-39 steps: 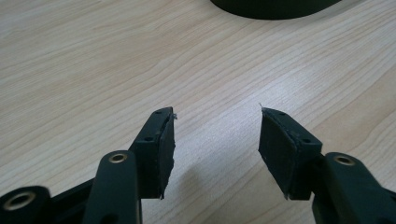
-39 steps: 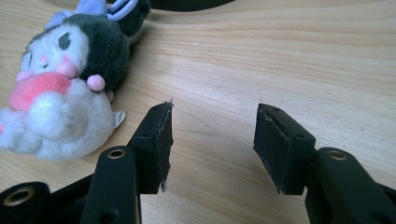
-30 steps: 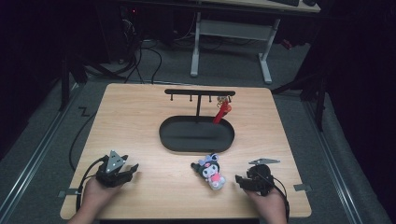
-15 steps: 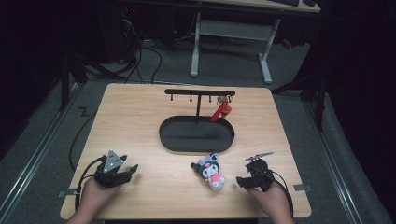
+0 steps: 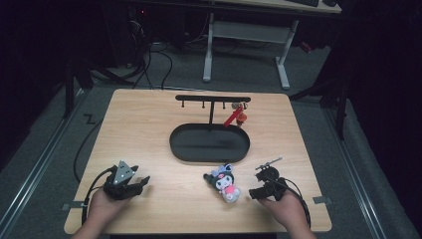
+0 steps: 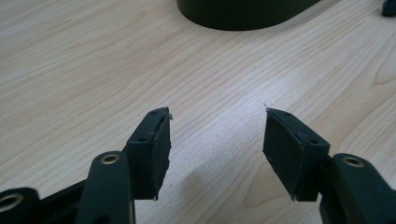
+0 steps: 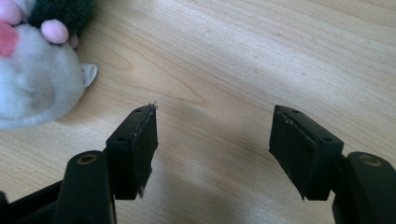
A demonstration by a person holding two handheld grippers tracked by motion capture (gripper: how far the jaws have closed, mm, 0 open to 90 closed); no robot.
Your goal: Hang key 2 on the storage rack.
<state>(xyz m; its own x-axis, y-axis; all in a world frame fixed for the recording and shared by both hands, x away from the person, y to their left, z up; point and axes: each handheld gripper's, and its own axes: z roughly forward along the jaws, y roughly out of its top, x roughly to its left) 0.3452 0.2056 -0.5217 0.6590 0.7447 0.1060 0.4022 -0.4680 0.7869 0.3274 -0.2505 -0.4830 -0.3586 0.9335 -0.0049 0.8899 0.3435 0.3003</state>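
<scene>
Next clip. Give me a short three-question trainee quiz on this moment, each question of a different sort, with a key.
1. True or false: the right tongs are shut on the plush toy.
2. Multiple choice: where does the red keychain hang on the black hook rack? A) at its left end B) from the middle post C) near its right end
3. Fill in: the plush toy lies on the wooden table between the black oval tray and the table's ____ edge.

Key:
1. False. Both the right tongs and the left tongs stand open over bare wood.
2. C
3. near (the person's side)
</scene>
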